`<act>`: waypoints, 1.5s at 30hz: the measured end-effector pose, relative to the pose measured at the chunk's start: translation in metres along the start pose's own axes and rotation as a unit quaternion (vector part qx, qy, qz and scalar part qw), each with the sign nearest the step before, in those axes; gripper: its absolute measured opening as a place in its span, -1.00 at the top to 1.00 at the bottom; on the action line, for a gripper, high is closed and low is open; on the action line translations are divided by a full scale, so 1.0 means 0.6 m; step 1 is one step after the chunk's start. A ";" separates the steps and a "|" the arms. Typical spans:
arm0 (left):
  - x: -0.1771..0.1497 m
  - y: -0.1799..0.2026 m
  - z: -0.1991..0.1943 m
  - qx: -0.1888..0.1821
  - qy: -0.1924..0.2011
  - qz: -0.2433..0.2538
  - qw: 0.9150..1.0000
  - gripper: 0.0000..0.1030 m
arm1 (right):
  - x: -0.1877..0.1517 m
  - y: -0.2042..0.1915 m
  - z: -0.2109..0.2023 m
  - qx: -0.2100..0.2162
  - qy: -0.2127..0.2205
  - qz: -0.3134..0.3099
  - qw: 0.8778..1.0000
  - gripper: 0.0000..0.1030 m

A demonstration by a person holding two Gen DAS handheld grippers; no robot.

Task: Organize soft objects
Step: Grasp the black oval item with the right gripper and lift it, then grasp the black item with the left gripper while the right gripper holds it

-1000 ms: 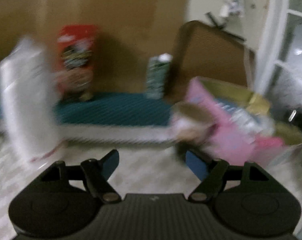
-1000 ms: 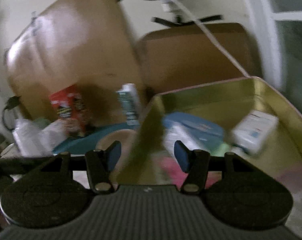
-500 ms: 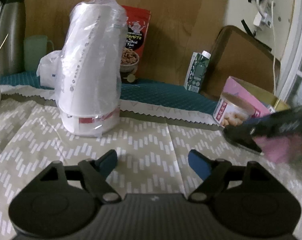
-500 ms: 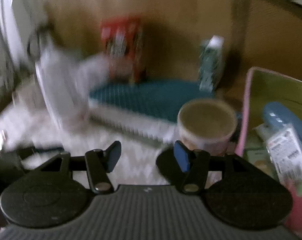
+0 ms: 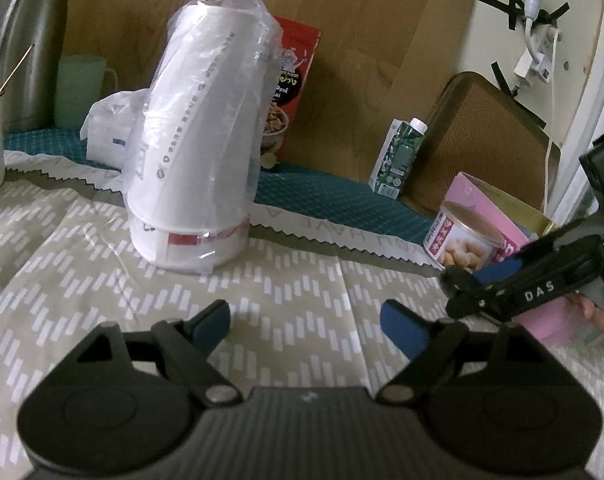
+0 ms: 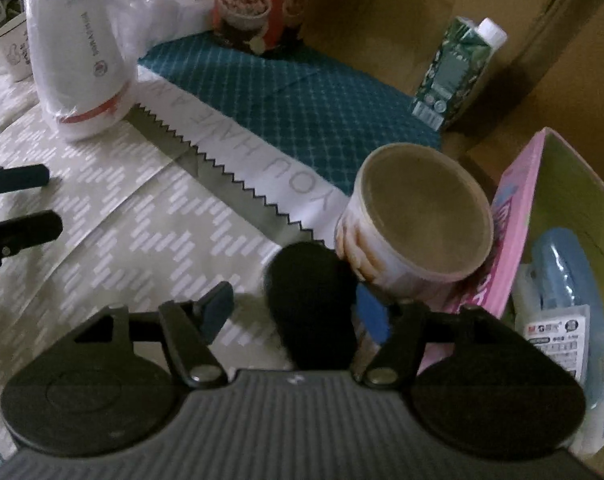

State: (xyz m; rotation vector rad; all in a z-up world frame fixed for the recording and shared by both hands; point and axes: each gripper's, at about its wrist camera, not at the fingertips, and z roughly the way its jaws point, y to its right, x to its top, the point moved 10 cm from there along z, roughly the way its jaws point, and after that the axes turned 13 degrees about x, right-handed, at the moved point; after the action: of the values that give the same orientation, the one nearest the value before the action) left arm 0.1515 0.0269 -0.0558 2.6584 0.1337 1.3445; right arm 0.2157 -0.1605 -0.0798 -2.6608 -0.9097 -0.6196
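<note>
A stack of white paper cups in clear plastic wrap [image 5: 197,148] [image 6: 81,60] stands on the patterned cloth [image 5: 101,272]. My left gripper [image 5: 308,324] hovers low in front of it, its jaws opening with nothing between them; its fingers [image 6: 21,232] show at the left edge of the right wrist view. My right gripper [image 6: 295,314] [image 5: 458,288] points steeply down beside a round tin can [image 6: 414,220] [image 5: 462,240], jaws opening. A dark oval patch [image 6: 310,304] lies between its fingers; I cannot tell whether it is a shadow or an object.
A pink box [image 6: 514,216] [image 5: 498,216] behind the can holds a blue wrapped item [image 6: 562,268] and a small white packet [image 6: 554,336]. On a teal mat [image 6: 285,92] by the brown wall stand a red snack bag [image 5: 293,80], a green carton [image 5: 398,156], a white plastic bag [image 5: 109,128], mugs and a steel flask [image 5: 29,60].
The right gripper left the box, tipped down and came to the table beside the can, entering the left wrist view from the right. The left view settled on the cup stack; its jaws widened.
</note>
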 end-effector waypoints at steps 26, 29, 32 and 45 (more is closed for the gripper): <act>0.008 -0.028 0.003 0.014 0.002 -0.046 0.999 -0.83 | -0.069 -0.163 -0.021 0.102 0.230 0.046 0.967 -0.32; 0.006 -0.027 0.002 0.018 0.002 -0.040 0.999 -0.83 | -0.081 -0.158 -0.025 0.101 0.253 0.056 0.961 -0.33; 0.005 -0.026 0.002 0.019 0.001 -0.037 0.999 -0.83 | -0.081 -0.161 -0.024 0.091 0.262 0.050 0.960 -0.33; -0.003 -0.021 -0.016 -0.009 -0.041 -0.074 0.996 -0.80 | -0.060 -0.170 -0.005 0.055 0.244 0.007 0.968 -0.36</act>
State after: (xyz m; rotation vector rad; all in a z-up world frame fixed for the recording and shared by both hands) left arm 0.1423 0.0403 -0.0539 2.6250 0.3001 1.1836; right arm 0.1253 -0.1017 -0.0836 -2.2539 -0.7522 -1.1205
